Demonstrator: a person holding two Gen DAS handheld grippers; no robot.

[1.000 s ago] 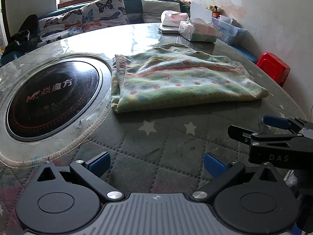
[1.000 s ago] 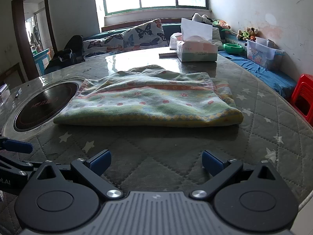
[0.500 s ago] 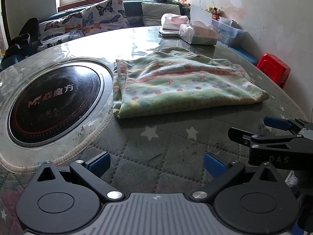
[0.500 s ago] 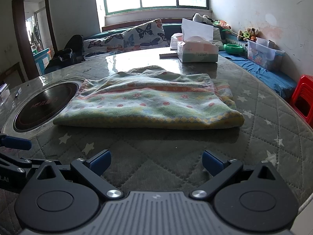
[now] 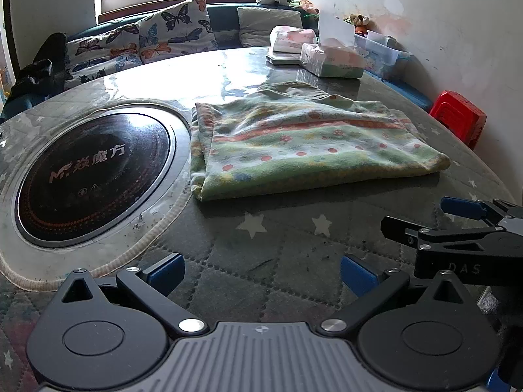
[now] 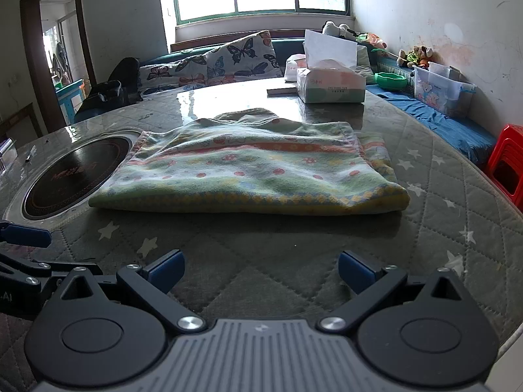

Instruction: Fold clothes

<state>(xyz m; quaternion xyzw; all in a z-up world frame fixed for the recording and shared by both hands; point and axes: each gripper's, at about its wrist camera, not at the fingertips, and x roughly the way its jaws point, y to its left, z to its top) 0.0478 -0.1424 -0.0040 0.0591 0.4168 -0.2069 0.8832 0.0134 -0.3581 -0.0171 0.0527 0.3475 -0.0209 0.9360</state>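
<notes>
A green patterned cloth (image 5: 304,140) lies folded flat on the round quilted table (image 5: 278,254); it also shows in the right wrist view (image 6: 248,173). My left gripper (image 5: 261,271) is open and empty, held over the table well short of the cloth's near edge. My right gripper (image 6: 261,269) is open and empty, also short of the cloth's near fold. The right gripper shows at the right of the left wrist view (image 5: 457,228). One blue finger of the left gripper (image 6: 26,233) shows at the left edge of the right wrist view.
A black round cooktop (image 5: 91,170) is set into the table left of the cloth. A tissue box (image 6: 330,85) and a flat book (image 6: 281,91) sit at the far side. A red stool (image 6: 506,166) stands off the table's right edge. A cushioned bench runs behind.
Both grippers have drawn back slightly from the cloth and the left view has tilted up a little. The cloth has not moved.
</notes>
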